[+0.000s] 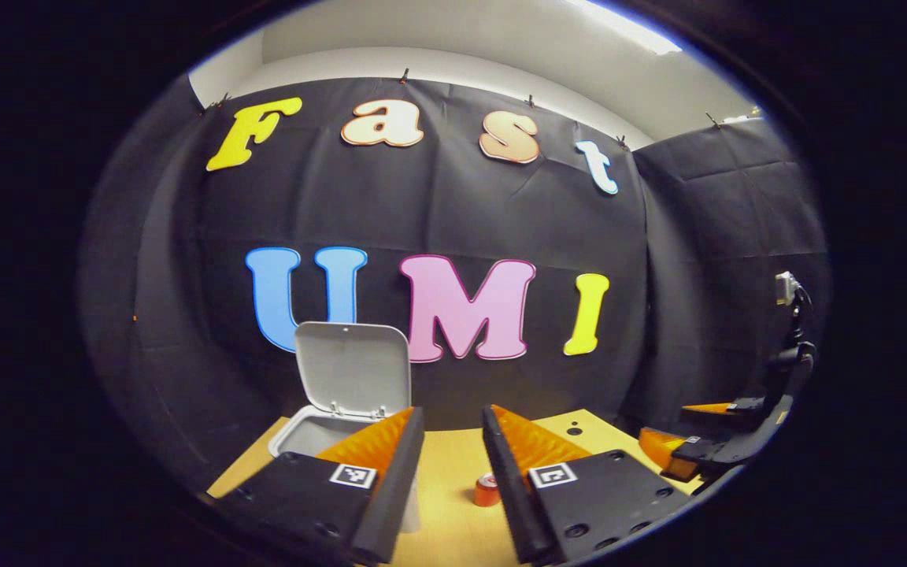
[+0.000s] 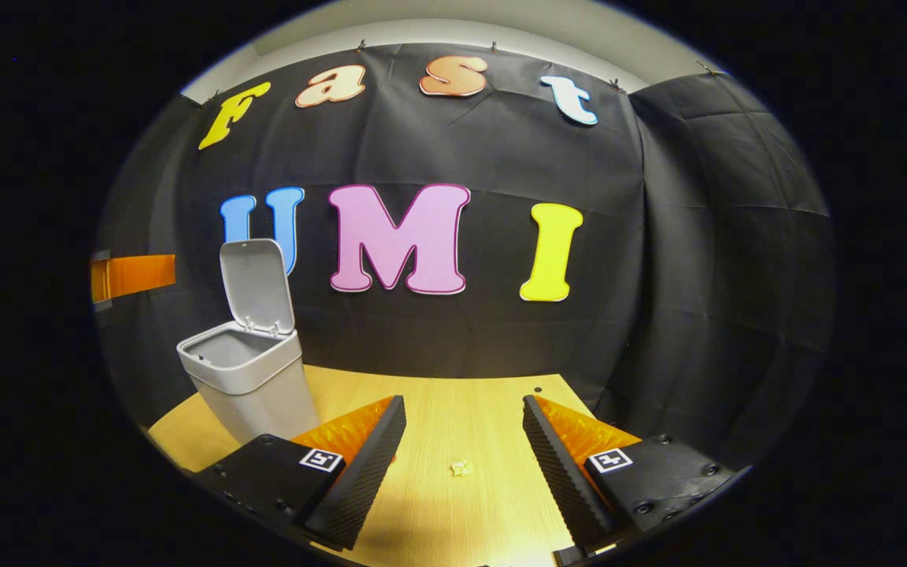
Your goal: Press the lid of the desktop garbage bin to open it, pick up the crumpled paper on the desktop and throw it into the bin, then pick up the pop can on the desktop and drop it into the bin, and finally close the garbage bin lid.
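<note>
One of four steps appears done: the garbage bin [image 2: 253, 386] stands on the desktop [image 2: 461, 409] with its lid [image 2: 257, 285] swung upright. The crumpled paper [image 2: 462, 468] lies on the wood well to the right of the bin, in front of the right gripper [image 2: 461, 465], fingers apart and empty. The pop can [image 1: 487, 490] stands just right of the bin, ahead of the left gripper [image 1: 453, 480], fingers likewise apart and holding nothing. Paper, can and lid-closing judged still to do. The bin's interior is only partly visible and looks empty; the can's lower body is cut off, and the paper is too small to detail.
</note>
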Demonstrator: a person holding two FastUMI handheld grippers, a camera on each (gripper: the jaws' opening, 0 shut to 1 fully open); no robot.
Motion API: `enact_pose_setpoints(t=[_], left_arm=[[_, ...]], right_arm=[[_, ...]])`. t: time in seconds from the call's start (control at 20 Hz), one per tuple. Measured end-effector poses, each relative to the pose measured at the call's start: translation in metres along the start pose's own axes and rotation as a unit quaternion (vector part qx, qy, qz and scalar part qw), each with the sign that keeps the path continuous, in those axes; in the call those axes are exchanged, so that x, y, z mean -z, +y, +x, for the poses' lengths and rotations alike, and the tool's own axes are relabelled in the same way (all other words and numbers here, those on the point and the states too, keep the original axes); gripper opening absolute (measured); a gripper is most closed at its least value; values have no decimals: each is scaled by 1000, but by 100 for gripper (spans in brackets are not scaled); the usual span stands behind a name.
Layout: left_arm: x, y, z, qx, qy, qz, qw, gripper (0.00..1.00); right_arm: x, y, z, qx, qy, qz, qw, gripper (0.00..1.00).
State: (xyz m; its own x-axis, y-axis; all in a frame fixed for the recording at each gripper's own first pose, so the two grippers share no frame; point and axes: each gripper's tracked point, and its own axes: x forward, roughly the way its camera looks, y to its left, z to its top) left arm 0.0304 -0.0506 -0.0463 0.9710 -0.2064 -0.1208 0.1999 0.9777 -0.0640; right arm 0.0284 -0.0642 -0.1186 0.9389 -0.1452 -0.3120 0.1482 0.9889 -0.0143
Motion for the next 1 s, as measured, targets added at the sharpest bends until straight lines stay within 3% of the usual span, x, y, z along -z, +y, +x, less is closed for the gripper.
enact_pose_setpoints(t=[0.05,0.1,0.45,0.55,0.75,1.0], left_arm=[[6,-1,-1,0,6,0,1000,84],[12,-3,-5,0,13,2,1000,97],[33,2,-17,-28,30,31,999,94],[35,11,-22,-53,34,36,997,94],[49,17,-26,-77,49,42,995,94],[69,38,-27,-118,81,24,989,94]], right_arm=[[6,0,3,-2,10,-4,1000,96],[9,1,8,-6,17,-5,1000,97],[65,-1,61,-46,117,8,992,97],[81,-3,81,-53,142,8,988,97],[126,-2,108,-70,201,-7,977,97],[188,-1,155,-66,271,-3,960,97]])
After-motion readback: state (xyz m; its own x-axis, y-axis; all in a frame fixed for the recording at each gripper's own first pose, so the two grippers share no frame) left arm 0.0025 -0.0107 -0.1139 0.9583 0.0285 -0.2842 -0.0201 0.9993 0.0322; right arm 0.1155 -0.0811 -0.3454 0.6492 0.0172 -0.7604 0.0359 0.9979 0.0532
